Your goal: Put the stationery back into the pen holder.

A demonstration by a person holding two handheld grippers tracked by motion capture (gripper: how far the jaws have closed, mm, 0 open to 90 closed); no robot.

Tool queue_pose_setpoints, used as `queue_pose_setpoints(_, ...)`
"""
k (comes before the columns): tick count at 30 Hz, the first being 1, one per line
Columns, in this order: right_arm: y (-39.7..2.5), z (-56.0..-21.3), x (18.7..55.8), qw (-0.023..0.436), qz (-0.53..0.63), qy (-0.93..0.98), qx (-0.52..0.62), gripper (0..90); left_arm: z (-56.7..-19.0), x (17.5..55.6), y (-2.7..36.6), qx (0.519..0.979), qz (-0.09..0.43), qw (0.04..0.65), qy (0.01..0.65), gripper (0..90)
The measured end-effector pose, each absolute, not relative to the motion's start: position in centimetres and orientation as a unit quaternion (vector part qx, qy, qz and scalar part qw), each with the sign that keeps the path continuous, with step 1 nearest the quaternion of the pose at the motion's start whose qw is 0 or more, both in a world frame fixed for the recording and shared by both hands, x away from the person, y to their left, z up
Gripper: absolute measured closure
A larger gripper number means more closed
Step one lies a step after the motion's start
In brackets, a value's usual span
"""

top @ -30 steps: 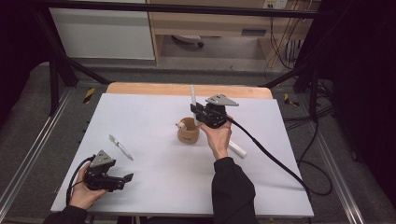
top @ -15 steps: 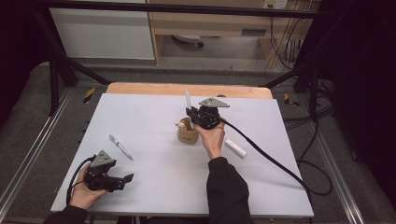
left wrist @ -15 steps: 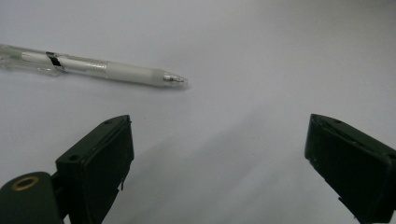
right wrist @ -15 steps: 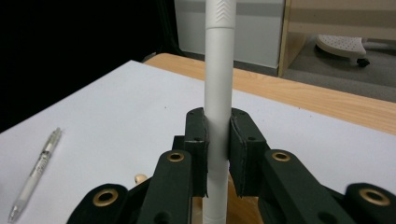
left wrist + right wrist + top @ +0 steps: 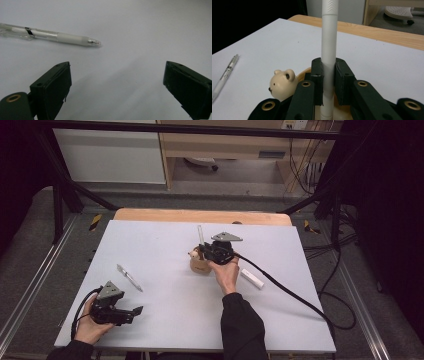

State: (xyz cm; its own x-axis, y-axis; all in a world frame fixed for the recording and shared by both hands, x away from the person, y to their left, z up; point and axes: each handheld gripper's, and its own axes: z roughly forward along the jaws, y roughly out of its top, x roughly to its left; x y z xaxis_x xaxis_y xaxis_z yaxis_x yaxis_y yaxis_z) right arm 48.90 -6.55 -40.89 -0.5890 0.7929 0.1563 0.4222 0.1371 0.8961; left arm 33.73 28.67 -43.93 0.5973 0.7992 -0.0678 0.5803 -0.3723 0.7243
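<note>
Table [image 5: 165, 250]: pale grey top, frame centre of the high view; bears every item below.

Right gripper [image 5: 214, 251]: just right of frame centre, directly above the holder. Jaws clamped on the white pen, seen pinching its barrel in the right gripper view.

Left gripper [image 5: 131, 312]: lower left of the frame, resting low at the table. Jaws spread wide with nothing between them.

Bear-shaped pen holder [image 5: 198, 264]: tan cup with a cream bear head [image 5: 281, 85] at its rim, frame centre.

White pen [image 5: 329, 57]: long axis near vertical, upper end toward the top of the frame, lower end at the holder's mouth beneath the jaws. Judged step: lowering it into the cup. Handling note: keep the barrel upright and centred over the opening, descend straight, release only once the lower end is well inside; a tilt could tip the light holder.

Clear pen [image 5: 50, 36]: flat on the table, upper left of the left gripper view, tip toward frame centre, apart from the jaws.

White cap-like stick [image 5: 252, 278]: right of the holder, lying flat.
</note>
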Motion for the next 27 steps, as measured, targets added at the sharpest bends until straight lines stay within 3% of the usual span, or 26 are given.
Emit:
queue_pose_setpoints(11, -6.9, -41.9, 48.6, 0.171, 0.500, 0.741, 0.414, 77.9, -43.9, 33.7, 28.7, 0.815, 0.149, 0.367, 0.424, 8.0)
queue_pose_setpoints(16, -7.3, -41.3, 48.3, 0.172, 0.506, 0.740, 0.409, 70.8, -43.9, 33.7, 28.7, 0.815, 0.149, 0.366, 0.424, 8.0)
queue_pose_setpoints(19, -7.7, -40.3, 47.8, 0.180, 0.507, 0.742, 0.401, 65.0, -43.9, 33.7, 28.7, 0.815, 0.148, 0.366, 0.424, 7.8)
queue_pose_setpoints(27, -10.3, -37.7, 46.2, 0.177, 0.486, 0.759, 0.396, 38.8, -43.9, 33.8, 28.6, 0.817, 0.146, 0.360, 0.425, 7.8)
